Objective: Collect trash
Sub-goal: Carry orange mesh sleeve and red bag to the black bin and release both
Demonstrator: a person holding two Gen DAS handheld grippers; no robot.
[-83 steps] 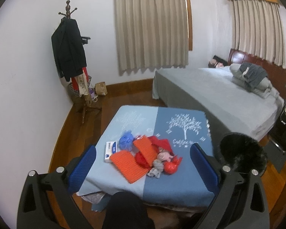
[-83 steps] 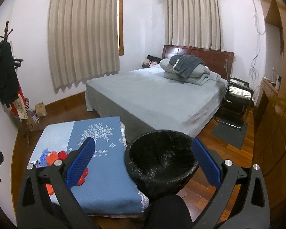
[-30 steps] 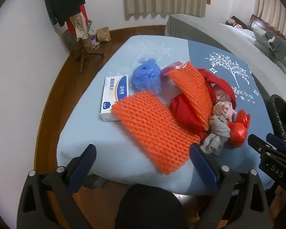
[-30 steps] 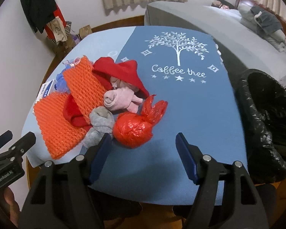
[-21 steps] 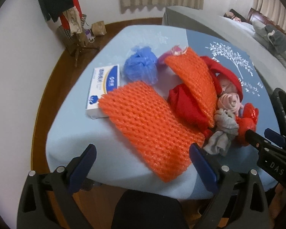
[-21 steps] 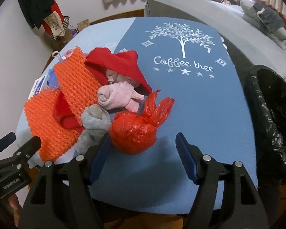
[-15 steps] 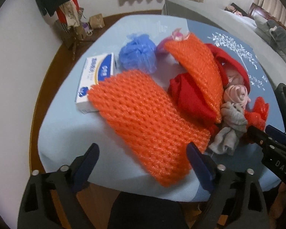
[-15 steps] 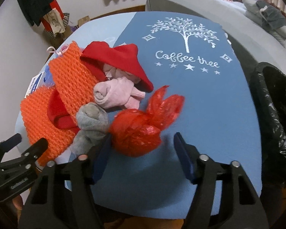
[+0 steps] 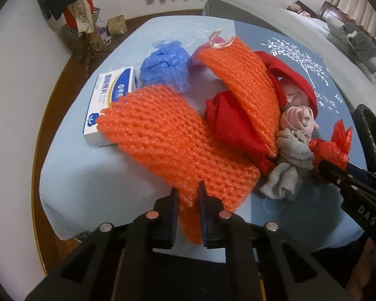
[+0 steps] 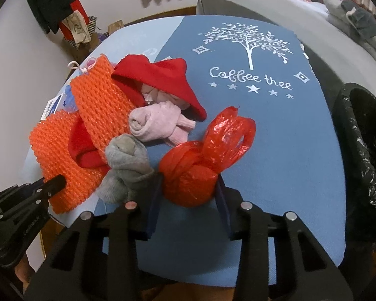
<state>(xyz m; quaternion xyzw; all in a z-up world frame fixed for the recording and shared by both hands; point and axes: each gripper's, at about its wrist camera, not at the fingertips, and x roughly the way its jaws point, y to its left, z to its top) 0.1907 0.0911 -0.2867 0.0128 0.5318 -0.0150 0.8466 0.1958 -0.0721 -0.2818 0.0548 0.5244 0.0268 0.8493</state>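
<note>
A pile of items lies on a table with a blue cloth (image 9: pixel 92 175). My left gripper (image 9: pixel 187 193) is shut on the near edge of a large orange foam net (image 9: pixel 163 138). A second orange foam net (image 9: pixel 245 80) lies beyond it. My right gripper (image 10: pixel 189 185) is shut on a knotted red plastic bag (image 10: pixel 195 170), which also shows in the left wrist view (image 9: pixel 333 148). A crumpled blue plastic bag (image 9: pixel 166 67) and a white and blue box (image 9: pixel 110 100) lie at the left.
Red cloth (image 10: pixel 160 77), a rolled pink sock (image 10: pixel 158 123) and a grey sock (image 10: pixel 127 160) lie in the pile. A bin with a black liner (image 10: pixel 363 135) stands right of the table. A bed (image 9: pixel 275 17) is behind, a coat rack (image 9: pixel 70 5) at the far left.
Both grippers moved down and forward to the table and closed: the left onto the orange net's edge, the right around the red bag.
</note>
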